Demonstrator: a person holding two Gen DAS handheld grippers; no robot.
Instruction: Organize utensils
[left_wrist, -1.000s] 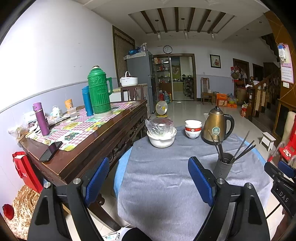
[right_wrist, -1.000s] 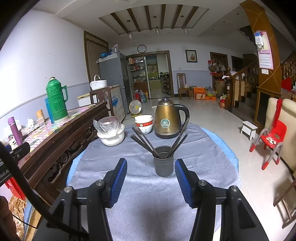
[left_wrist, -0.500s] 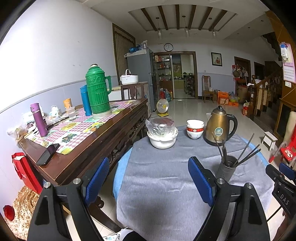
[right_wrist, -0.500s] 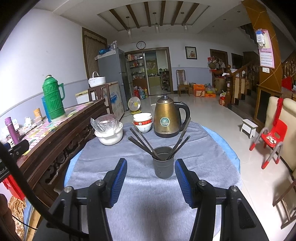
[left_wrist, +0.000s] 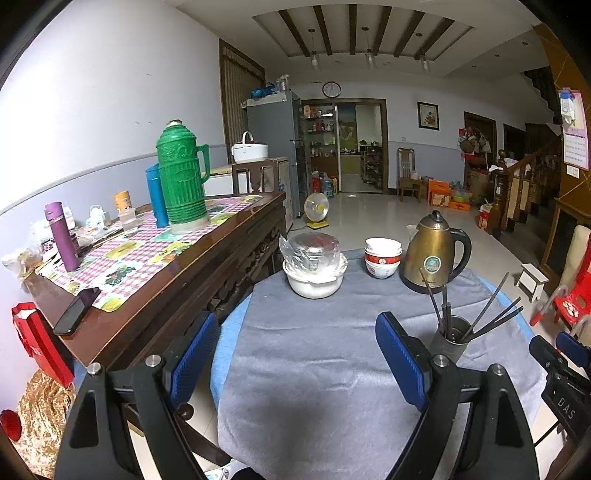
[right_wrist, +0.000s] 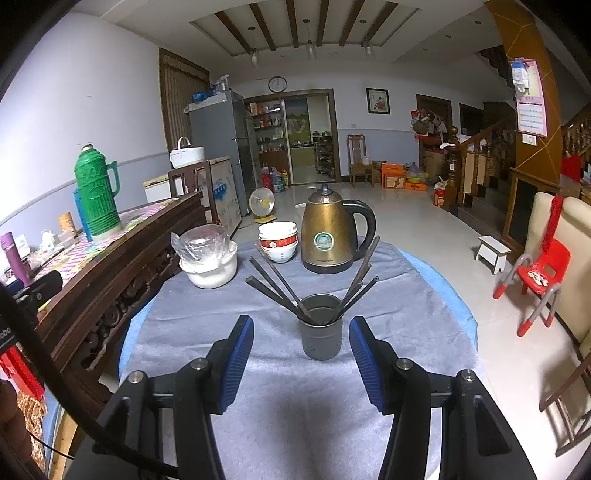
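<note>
The gaping, empty right gripper is nearer: the holder stands dead ahead between its pads, chopsticks fanning upward, while the open left gripper has it off rightward.

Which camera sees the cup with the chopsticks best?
The right wrist view: the grey cup of chopsticks stands whole and centred ahead of the open right gripper. In the left wrist view a finger hides its base.

Chopsticks stand in the cup, before the kettle.
</note>
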